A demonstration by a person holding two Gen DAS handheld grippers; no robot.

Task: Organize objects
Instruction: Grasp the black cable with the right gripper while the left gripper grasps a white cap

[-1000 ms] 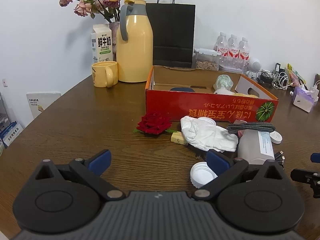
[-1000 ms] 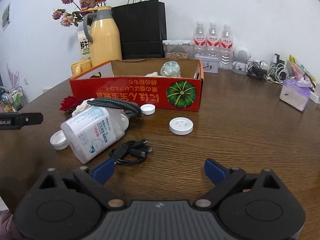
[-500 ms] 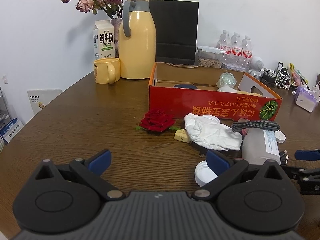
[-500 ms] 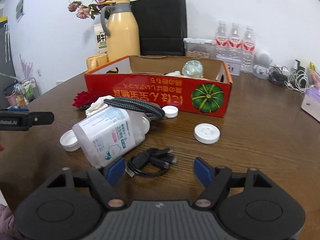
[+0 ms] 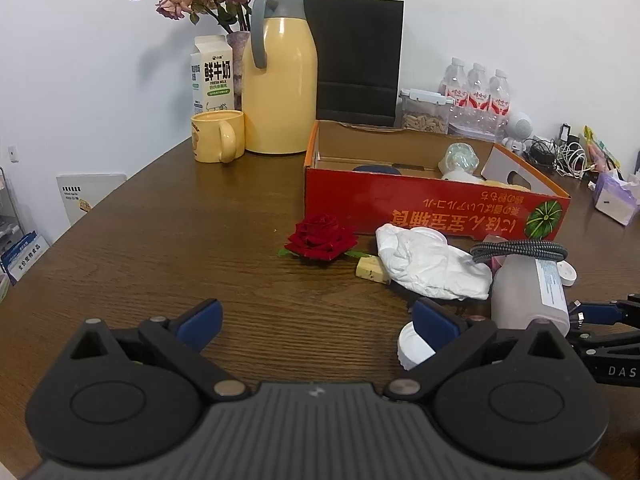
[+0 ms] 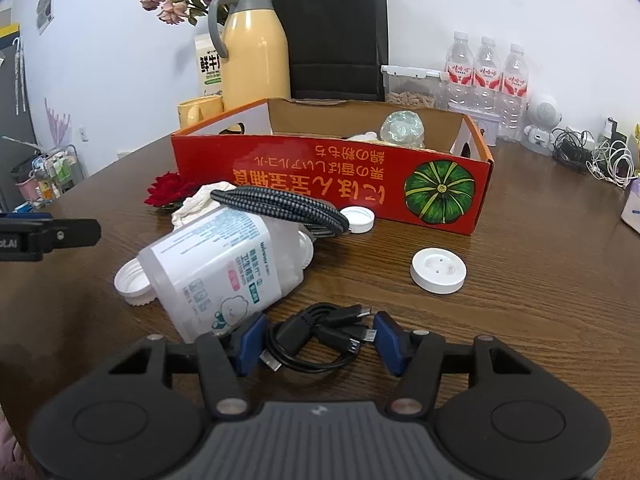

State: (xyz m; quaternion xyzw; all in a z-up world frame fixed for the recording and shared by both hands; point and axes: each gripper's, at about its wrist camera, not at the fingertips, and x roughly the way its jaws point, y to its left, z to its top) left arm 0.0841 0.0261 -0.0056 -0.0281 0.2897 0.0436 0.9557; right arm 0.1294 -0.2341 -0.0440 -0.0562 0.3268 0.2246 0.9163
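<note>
White walls back a brown wooden counter (image 6: 520,300) crowded with clutter. Right claw (image 6: 316,344) sits low over the wood with its blue pads part-way apart, one on each side of a coiled black cable (image 6: 316,340); whether the pads touch the cable I cannot tell. Just ahead and to the left of this claw a clear plastic jar (image 6: 224,268) lies on its side, with a braided grey cord (image 6: 280,208) draped over its far end and a white lid (image 6: 130,284) at its left. Ahead and to the right rests a round white puck (image 6: 438,270), and a small white cap (image 6: 358,219) lies beyond it against the red box (image 6: 360,184), which stands farther ahead.

Left claw (image 5: 316,320) hangs wide open over bare wood, gripping nothing. Ahead of it lie a red rose (image 5: 320,236), a yellow block (image 5: 372,270) and a crumpled white cloth (image 5: 428,264), all on the near side of the box. Far ahead to the left stand a yellow mug (image 5: 218,140) and a yellow flask (image 5: 280,80).
</note>
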